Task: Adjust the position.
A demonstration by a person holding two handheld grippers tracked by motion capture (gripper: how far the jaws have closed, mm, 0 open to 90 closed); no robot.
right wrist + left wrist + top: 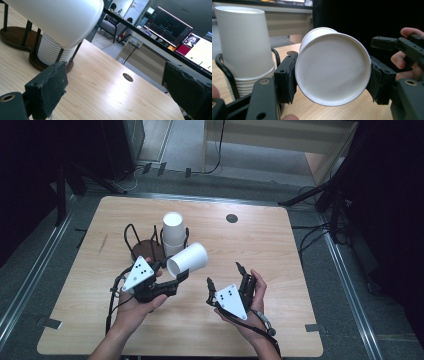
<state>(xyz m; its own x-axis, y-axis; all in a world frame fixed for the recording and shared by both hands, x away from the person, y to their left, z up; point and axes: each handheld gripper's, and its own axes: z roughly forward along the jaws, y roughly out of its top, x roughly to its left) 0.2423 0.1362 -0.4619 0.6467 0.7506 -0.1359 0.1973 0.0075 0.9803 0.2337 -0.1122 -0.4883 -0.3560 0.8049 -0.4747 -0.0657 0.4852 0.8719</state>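
We see a pale wooden table (280, 285) with a round hole (231, 218), grey floor and perhaps lit monitors (172, 27) beyond, the left tongs (181, 276) pinching a tipped white cup (187, 259) above it beside the stacked cups (173, 234), the right tongs (224, 274) spread, holding nothing.

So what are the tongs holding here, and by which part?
The left tongs are shut on a white paper cup, lying sideways, gripped across its wide rim end. The right tongs are open and hold nothing.

Matt white paper cup (332, 67), light wood-grain table (280, 270), black wire holder (131, 237).
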